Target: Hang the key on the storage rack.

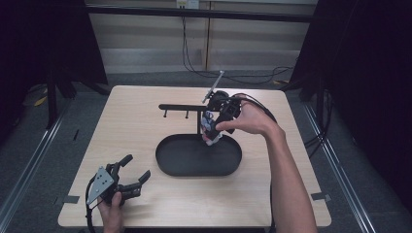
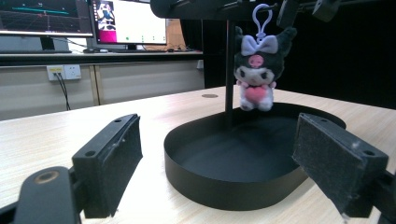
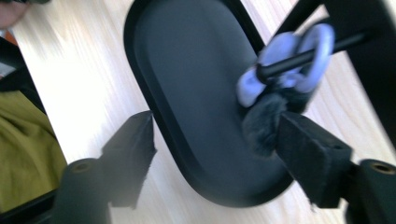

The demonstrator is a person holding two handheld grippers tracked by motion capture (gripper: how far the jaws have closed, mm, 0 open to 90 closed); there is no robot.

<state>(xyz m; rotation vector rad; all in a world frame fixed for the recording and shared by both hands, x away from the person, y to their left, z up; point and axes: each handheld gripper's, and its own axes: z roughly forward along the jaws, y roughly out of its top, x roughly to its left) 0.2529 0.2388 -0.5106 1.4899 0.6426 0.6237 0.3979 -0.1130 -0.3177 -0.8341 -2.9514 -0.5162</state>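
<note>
The plush keychain (image 2: 256,70) is hanging from the stand's peg (image 3: 303,57) over the black tray (image 1: 167,160); the right tool (image 1: 212,130) is gaping beside it, gripping nothing, and the left tool (image 1: 135,169) is lying open on the counter (image 1: 131,121)

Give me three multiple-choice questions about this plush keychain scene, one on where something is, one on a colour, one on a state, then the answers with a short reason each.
1. Where is the plush keychain?
A. Lying flat in the tray
B. Hanging from a hook of the stand, above the tray
C. On the table by the left tongs

2. What colour is the heart on the plush's front?
A. Pink
B. Green
C. Yellow

3. How do the left tongs stand?
A. Shut on the plush
B. Shut on the tray rim
C. Open, holding nothing

Answers: B, its clasp loops over the hook and its feet hang clear of the tray floor. A, the left gripper view shows a pink heart. C, both pads stand wide apart with only table and tray between them.
</note>
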